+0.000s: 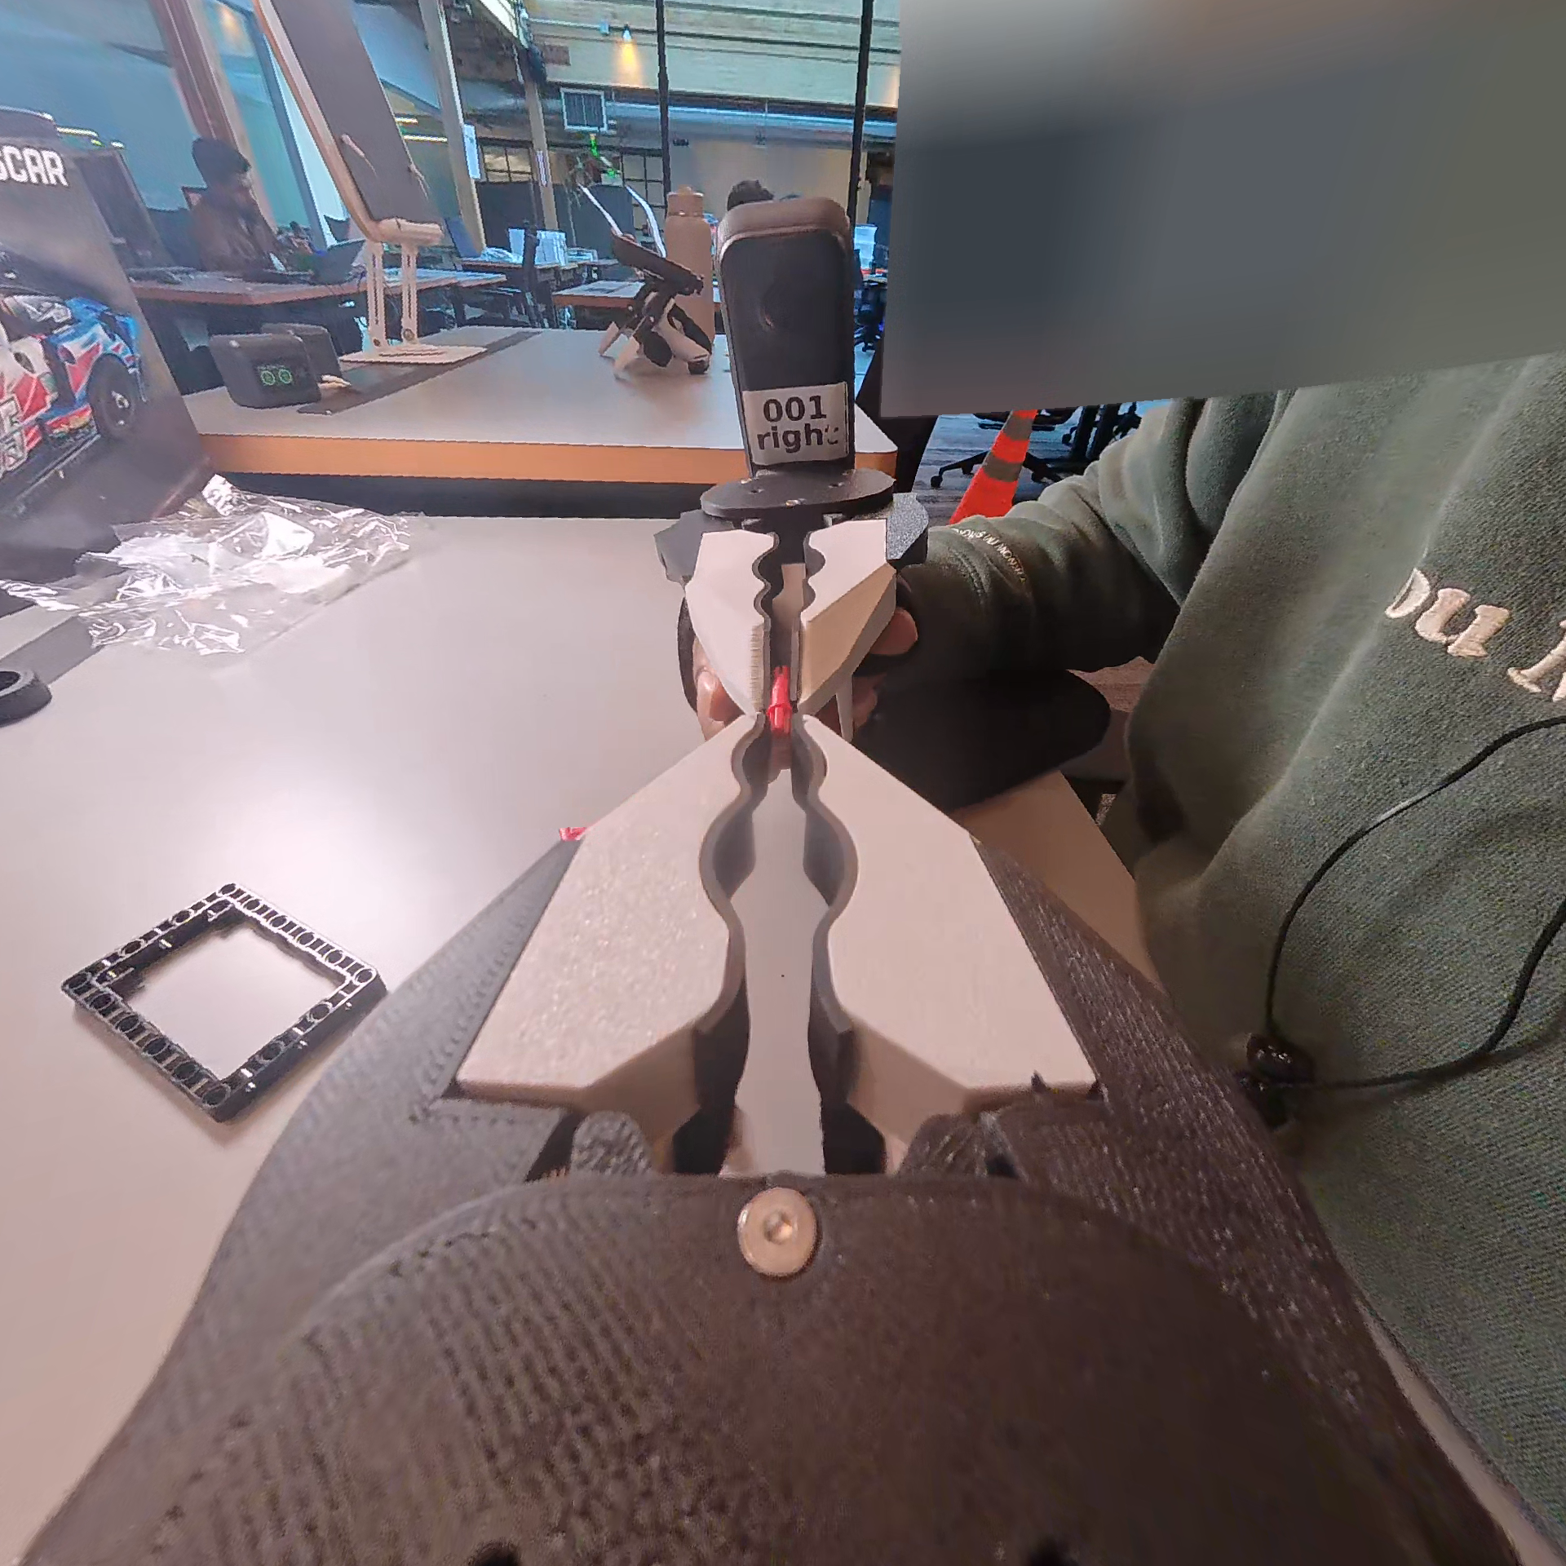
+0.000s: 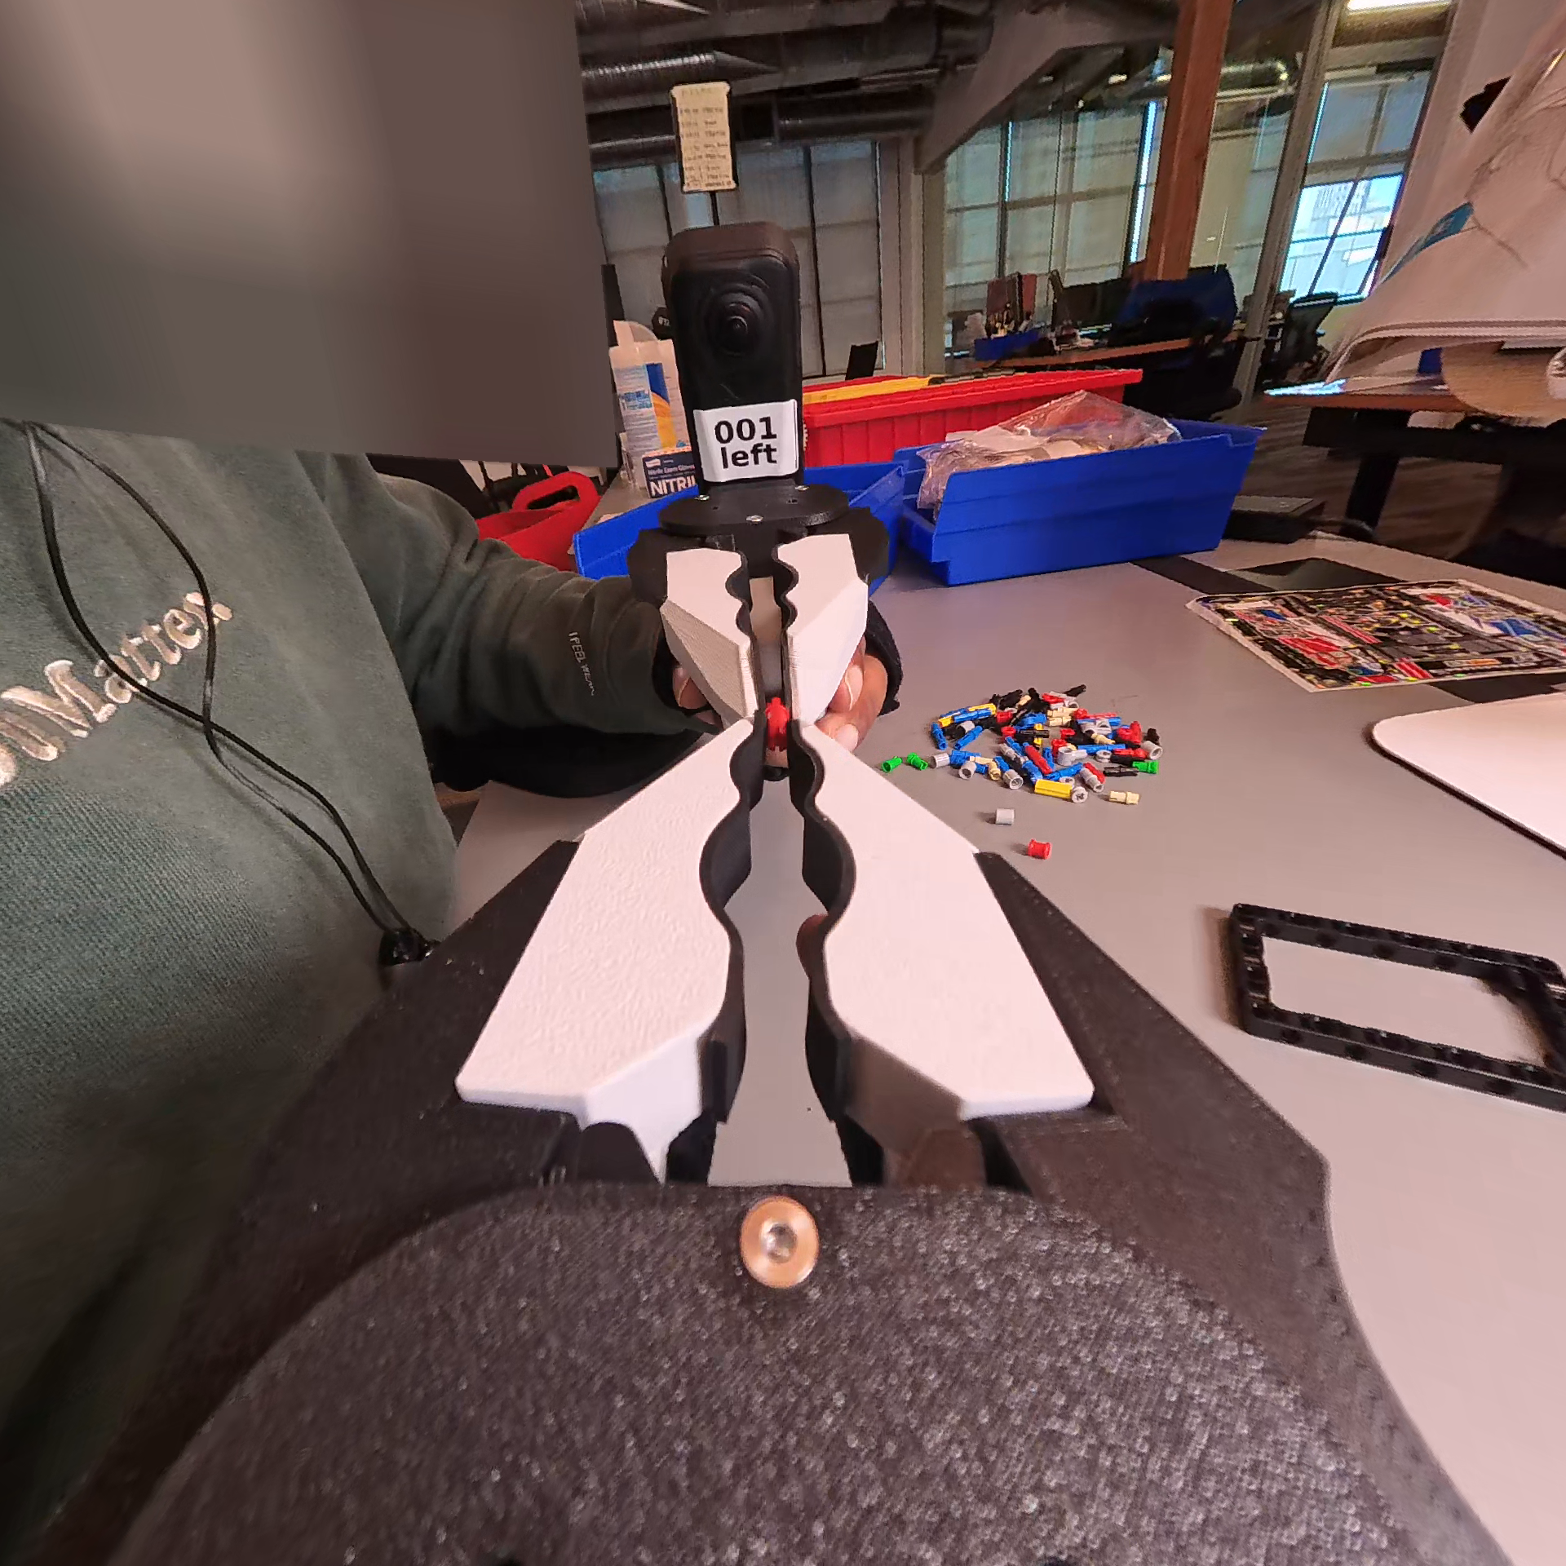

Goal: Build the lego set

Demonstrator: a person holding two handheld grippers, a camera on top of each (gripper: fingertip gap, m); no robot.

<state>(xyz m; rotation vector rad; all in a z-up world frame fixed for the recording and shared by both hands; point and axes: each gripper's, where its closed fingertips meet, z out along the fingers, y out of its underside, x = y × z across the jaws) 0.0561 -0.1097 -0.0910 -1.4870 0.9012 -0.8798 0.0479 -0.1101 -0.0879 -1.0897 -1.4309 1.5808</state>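
Observation:
My two grippers meet tip to tip above the table's near edge, in front of a person in a green sweatshirt. A small red pin sits between the tips, also in the right wrist view. My left gripper looks shut on one end of it. My right gripper looks shut on the other end. Each gripper also shows in the other's view: the right one and the left one. A black square beam frame lies flat on the grey table, also in the right wrist view.
A pile of several small coloured pins and connectors lies beyond the frame, with a loose red piece nearby. A sticker sheet, blue bins, the set's box, a crumpled plastic bag and a black tyre ring the table. Left and right tips are no more than a few centimetres apart.

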